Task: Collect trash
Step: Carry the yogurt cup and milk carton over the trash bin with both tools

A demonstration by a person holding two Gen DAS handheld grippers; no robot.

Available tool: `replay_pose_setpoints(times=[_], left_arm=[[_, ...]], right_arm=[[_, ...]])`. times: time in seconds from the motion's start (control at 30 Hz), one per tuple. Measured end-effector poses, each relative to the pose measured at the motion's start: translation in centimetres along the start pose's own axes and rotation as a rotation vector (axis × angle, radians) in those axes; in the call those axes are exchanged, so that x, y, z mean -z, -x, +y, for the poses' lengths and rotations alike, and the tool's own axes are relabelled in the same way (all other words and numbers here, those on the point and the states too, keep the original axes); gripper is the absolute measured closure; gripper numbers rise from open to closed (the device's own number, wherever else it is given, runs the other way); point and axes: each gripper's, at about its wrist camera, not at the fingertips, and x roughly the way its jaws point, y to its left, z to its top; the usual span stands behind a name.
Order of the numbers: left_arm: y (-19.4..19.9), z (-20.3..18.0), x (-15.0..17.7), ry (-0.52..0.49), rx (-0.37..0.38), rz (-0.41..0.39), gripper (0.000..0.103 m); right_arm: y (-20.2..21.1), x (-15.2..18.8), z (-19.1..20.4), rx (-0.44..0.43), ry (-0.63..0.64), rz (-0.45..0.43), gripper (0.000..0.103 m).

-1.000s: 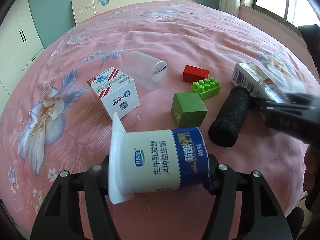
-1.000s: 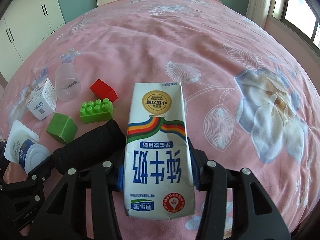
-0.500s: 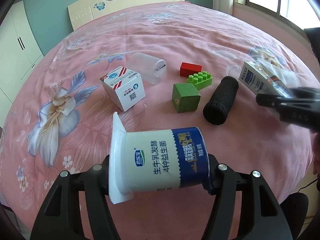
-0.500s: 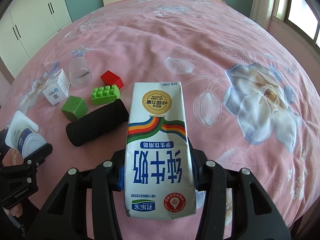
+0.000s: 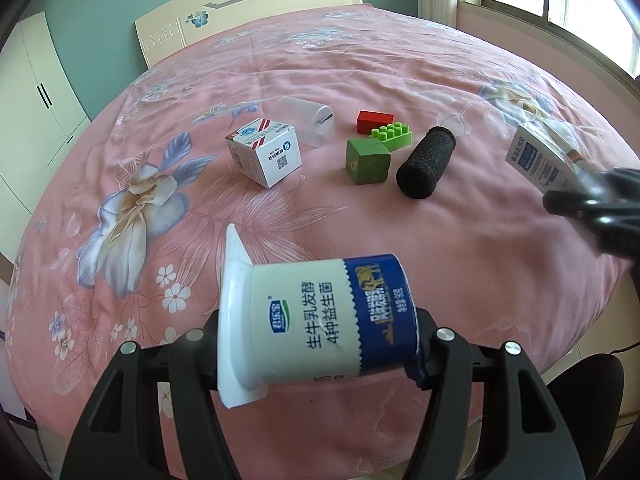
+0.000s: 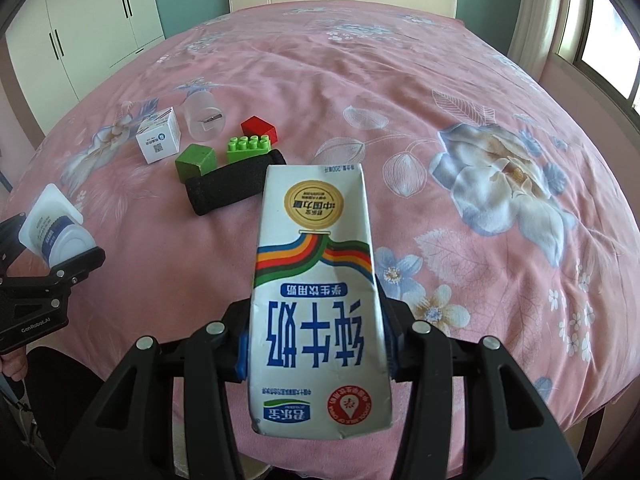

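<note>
Your left gripper [image 5: 316, 336] is clamped on a yogurt cup [image 5: 316, 320], held sideways with its white rim to the left. Your right gripper [image 6: 316, 354] is clamped on a milk carton [image 6: 318, 300], its print upside down to the camera. Both pieces of trash hang in the air above the near edge of a pink flowered bed [image 6: 460, 100]. No bin shows in either view, so keep both grips firm and the loads level as you carry them away; the cup's tapered wall looks likely to slip if you loosen.

Left on the bed are a small white box [image 5: 264, 152], a clear plastic cup [image 5: 306, 124] lying on its side, a black foam roll [image 5: 426, 168], a green cube [image 5: 366, 160], a green toy brick [image 5: 392, 136] and a red block [image 5: 374, 120].

Compared with a second ago, both grippers have drawn back and up: the things on the bed look smaller and farther off, more of the bed's near edge shows, and both grips are unchanged.
</note>
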Motion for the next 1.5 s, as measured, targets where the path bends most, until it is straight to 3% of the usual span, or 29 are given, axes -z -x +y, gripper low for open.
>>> replay_pose_setpoints(times=[0.37,1.5], left_arm=[[1.9,0.2,3.2,-0.012,0.031,0.010,0.037],[6.6,-2.0,13.3,-0.111,0.107,0.028,0.037]], right_arm=[[2.2,3.6,1.5,0.048,0.084,0.005,0.055],[8.5,15.0,9.7,-0.057,0.231,0.039,0.054]])
